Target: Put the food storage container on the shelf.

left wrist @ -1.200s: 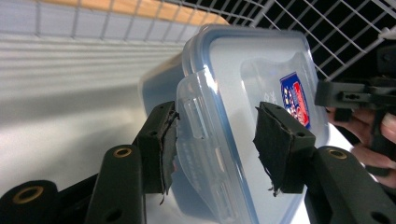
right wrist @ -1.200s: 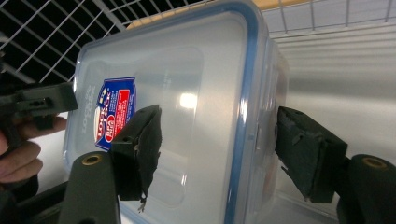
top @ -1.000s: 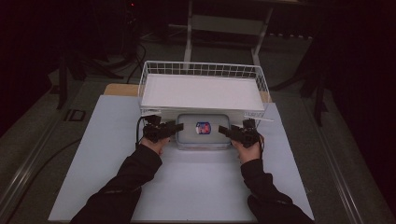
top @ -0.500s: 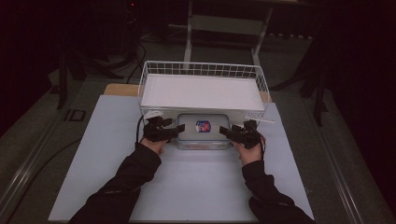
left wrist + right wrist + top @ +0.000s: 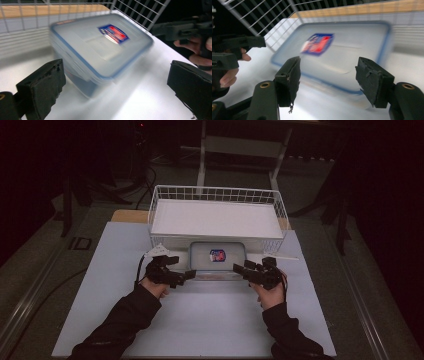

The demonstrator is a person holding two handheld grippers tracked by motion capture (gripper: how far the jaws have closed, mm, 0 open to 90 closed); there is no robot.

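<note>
A clear plastic container (image 5: 217, 260) with a blue-rimmed lid and a red-and-blue label sits on the white mat, right in front of the wire basket. It is blurred in the left gripper view (image 5: 100, 47) and in the right gripper view (image 5: 342, 55). My left gripper (image 5: 187, 276) (image 5: 113, 80) is at the container's near left corner. Its jaws have just been opening and stand wide apart, touching nothing. My right gripper (image 5: 239, 269) (image 5: 329, 75) is at the near right corner. Its jaws have just been closing a little, still apart, with only the container's near edge beyond them.
A white wire basket (image 5: 280, 215) with a white floor stands behind the container, on a wooden board (image 5: 129, 216). The white mat (image 5: 210, 320) stretches toward the person. Dark floor and stands surround the table.
Both grippers have drawn back from the container's sides toward the person. The left jaws went from nearly shut to wide open. The container has stayed in place.
</note>
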